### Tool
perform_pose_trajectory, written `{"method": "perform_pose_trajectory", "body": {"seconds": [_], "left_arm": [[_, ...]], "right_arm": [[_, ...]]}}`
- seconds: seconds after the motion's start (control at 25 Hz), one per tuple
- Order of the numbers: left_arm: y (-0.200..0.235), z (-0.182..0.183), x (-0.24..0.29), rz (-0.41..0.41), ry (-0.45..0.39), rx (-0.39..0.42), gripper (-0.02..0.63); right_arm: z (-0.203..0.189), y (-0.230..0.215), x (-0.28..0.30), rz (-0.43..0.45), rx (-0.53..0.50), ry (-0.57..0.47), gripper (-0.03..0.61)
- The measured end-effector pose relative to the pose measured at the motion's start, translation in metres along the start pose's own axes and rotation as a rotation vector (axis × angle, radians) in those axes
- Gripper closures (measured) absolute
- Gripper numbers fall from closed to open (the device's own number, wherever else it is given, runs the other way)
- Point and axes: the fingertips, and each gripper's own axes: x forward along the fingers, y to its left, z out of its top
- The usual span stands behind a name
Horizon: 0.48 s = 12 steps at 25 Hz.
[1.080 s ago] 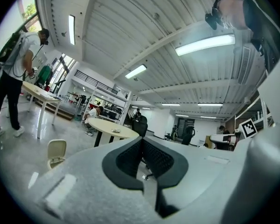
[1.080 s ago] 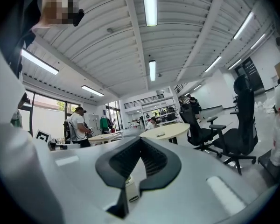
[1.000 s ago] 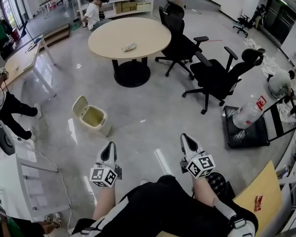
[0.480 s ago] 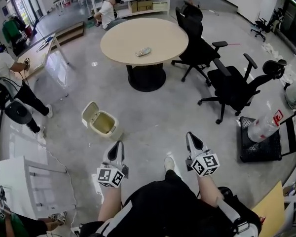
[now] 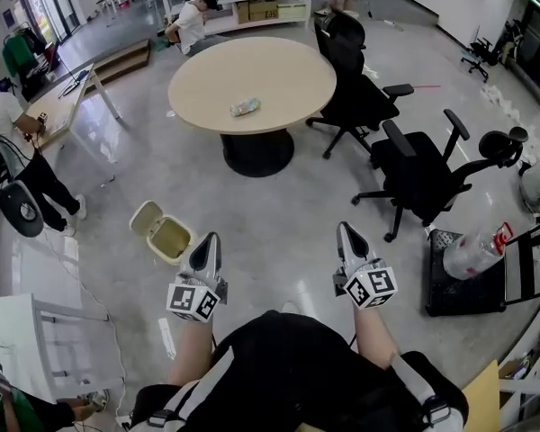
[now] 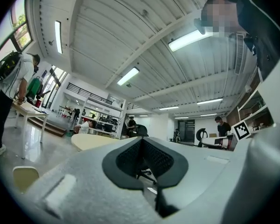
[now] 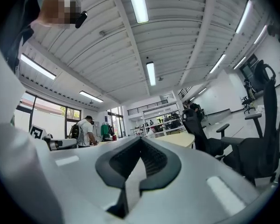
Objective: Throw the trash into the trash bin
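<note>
Two grippers, the left gripper (image 5: 206,244) and the right gripper (image 5: 346,234), hang on the near side of the round table (image 5: 283,70), each with its jaws pressed together and nothing between them. One piece of trash (image 5: 245,107) lies on the round table near its middle. The open trash bin (image 5: 162,235) stands on the floor (image 5: 279,205) short of the round table, close beside the left gripper.

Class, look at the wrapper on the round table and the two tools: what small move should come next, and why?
Probably bring the right tool forward toward the wrapper on the round table. Both it and the left tool are shut and empty, the wrapper lies well beyond them, and the bin stands open.
</note>
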Motion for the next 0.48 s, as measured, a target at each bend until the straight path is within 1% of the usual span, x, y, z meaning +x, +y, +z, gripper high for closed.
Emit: {"method": "perform_pose_trajectory", "body": {"seconds": [0.12,0.28,0.36,0.48], "left_arm": [[-0.008,-0.014,0.037,-0.001,0.011,-0.027,0.612],[-0.019,-0.021,0.076,-0.018,0.024,-0.048,0.612],[-0.022,-0.025,0.087,-0.026,0.043,-0.044,0.612],[-0.014,-0.030,0.098,-0.009,0.065,-0.043,0.612]], "right_arm": [[0.001,-0.039,0.005,-0.024,0.020,0.002,0.572],[0.005,-0.083,0.008,-0.062,0.025,0.004,0.572],[0.001,-0.099,0.011,-0.084,0.046,0.018,0.572],[-0.010,-0.113,0.018,-0.108,0.070,0.051,0.572]]}}
